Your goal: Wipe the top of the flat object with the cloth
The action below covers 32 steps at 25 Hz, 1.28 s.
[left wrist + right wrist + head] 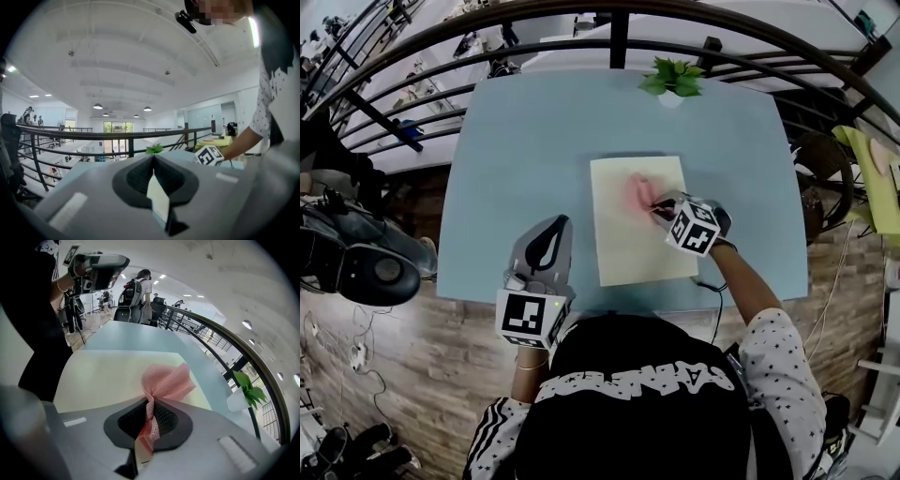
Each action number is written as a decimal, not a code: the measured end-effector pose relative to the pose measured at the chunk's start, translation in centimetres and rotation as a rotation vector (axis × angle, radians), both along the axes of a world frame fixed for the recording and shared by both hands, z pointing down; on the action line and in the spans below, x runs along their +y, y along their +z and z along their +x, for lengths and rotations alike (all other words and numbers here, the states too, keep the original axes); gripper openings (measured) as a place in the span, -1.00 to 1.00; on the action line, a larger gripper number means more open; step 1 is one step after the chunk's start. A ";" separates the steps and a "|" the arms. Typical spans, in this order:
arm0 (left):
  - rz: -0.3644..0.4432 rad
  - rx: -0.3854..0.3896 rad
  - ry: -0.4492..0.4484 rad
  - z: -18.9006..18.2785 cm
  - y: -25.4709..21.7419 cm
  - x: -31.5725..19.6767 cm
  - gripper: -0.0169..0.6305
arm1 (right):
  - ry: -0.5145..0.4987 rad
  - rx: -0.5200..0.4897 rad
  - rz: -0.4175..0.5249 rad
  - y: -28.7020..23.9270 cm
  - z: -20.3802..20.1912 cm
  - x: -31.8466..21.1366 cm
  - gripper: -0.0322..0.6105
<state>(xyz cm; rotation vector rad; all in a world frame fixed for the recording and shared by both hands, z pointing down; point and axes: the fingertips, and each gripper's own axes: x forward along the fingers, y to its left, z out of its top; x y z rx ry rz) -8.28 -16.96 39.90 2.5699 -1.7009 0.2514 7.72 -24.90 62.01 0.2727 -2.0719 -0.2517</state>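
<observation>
On my far left I see wood-pattern floor (422, 375), then a curved black railing (581, 47) that wraps the far side of a pale blue table (525, 141). My left gripper (555, 230) is over the table's near-left part, left of the board and apart from it. Its 2 jaws are pressed together with nothing between them. Its camera looks level across a big white hall with hanging lamps (98, 106).

The flat object, a cream board (628, 244), lies at the middle of the table, its near edge close to the table's near edge. The pink mesh cloth (639, 192) rests on the board's far half. My right gripper (658, 208) has its jaws clamped tight on a twisted tail of that cloth, and the loose end fans out ahead onto the board.

Further right, 1 small green plant (673, 77) in a white pot stands at the table's far edge. A yellow-green table (872, 178) sits beyond the railing at the right.
</observation>
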 end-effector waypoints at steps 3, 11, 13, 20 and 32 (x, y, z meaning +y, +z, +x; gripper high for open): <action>-0.004 0.001 0.016 0.4 0.2 -0.3 -0.95 | -0.019 0.012 -0.006 0.1 0.2 0.9 -0.84; -0.011 0.010 0.074 2.2 0.4 -0.5 -0.95 | -0.072 0.037 -0.030 0.2 0.7 4.1 -0.84; -0.015 0.014 0.088 2.7 0.6 -0.5 -0.95 | -0.086 0.044 -0.035 0.3 0.9 5.1 -0.84; -0.030 0.021 0.128 3.7 1.0 -0.7 -0.95 | -0.101 0.041 -0.052 0.1 1.1 7.8 -0.84; -0.052 0.030 0.203 6.4 1.8 -0.8 -0.95 | -0.118 0.018 -0.091 0.0 1.5 12.4 -0.84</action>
